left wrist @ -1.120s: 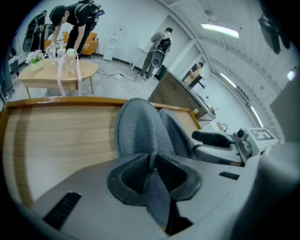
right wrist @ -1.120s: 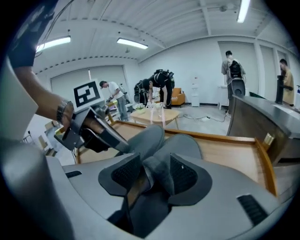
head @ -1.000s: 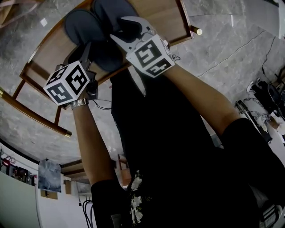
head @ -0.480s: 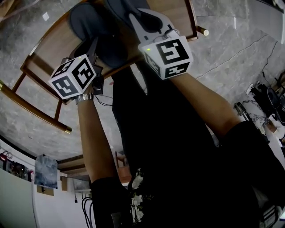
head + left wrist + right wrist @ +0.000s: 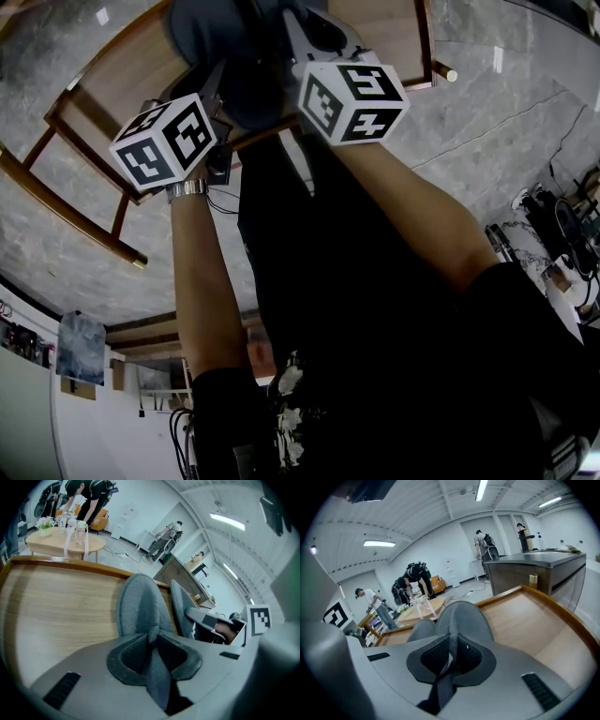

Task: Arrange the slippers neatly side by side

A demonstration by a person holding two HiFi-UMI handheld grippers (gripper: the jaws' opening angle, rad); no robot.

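The left slipper [image 5: 140,604] lay sole-down straight ahead of the left claw [image 5: 152,637], toe pointing away, and its grey heel edge was pinched between that claw's two dark pads. The right slipper [image 5: 464,616] stretched ahead of the right claw [image 5: 451,641] in the same way. That claw's jaws had just been closing and now gripped a thin fold of its heel rim. From the left claw, the right slipper sat just to the right of the held one, tilted up on its side; from the right claw, the left slipper showed just to the left, half hidden behind the held one. Whether the two touched could not be told.

Both slippers rested on a pale wooden table [image 5: 56,611] with a raised darker rim [image 5: 553,606] – open wood spread to the left of the left claw and to the right of the right claw. Beyond the table were a grey marbled floor [image 5: 487,103], a dark counter [image 5: 534,569] and several people [image 5: 412,585] – all well away from the claws.
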